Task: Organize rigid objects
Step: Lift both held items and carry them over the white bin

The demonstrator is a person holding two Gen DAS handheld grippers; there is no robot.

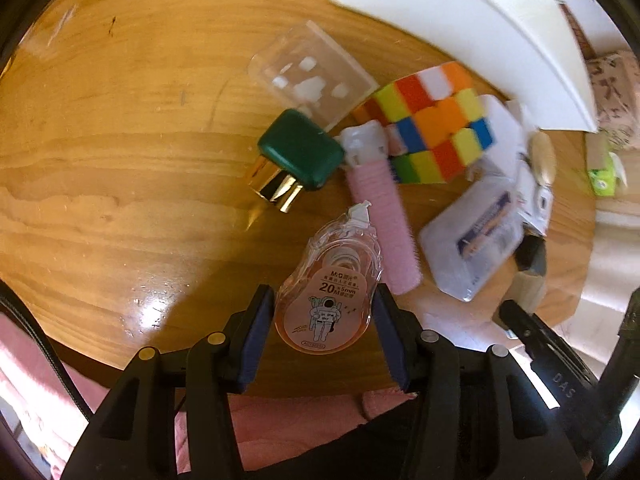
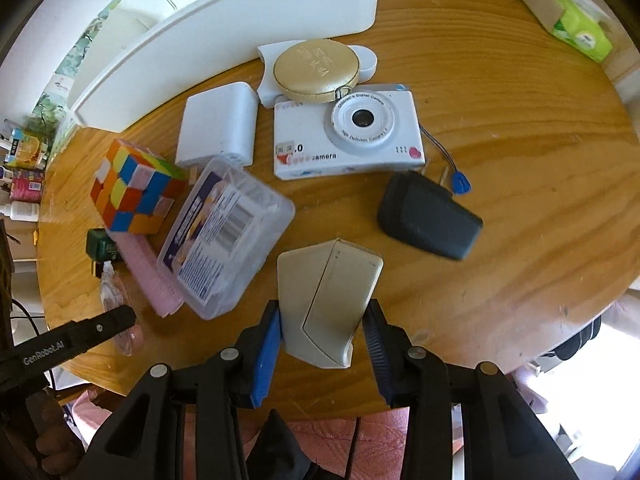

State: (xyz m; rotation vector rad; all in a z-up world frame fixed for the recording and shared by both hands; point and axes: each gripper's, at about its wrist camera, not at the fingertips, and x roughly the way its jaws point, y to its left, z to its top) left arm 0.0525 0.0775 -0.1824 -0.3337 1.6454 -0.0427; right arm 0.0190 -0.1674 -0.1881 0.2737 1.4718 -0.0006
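In the left wrist view my left gripper point(image 1: 324, 300) is shut on a clear correction tape dispenser point(image 1: 326, 264) with an orange astronaut label, its blue pads pressing both sides. Beyond it on the round wooden table point(image 1: 120, 160) lie a pink hair roller point(image 1: 384, 220), a colourful puzzle cube point(image 1: 436, 128) and a green bottle with a gold cap point(image 1: 300, 152). In the right wrist view my right gripper point(image 2: 324, 312) is shut on a beige wedge-shaped device point(image 2: 328, 280). Both grippers point steeply down at the table.
A white bin point(image 2: 224, 24) stands at the back. In front of it lie a white camera point(image 2: 348, 132), a gold round compact point(image 2: 316, 66), a white block point(image 2: 218, 124), a black adapter point(image 2: 428, 216), a clear labelled box point(image 2: 224, 236) and a green tissue pack point(image 2: 576, 28).
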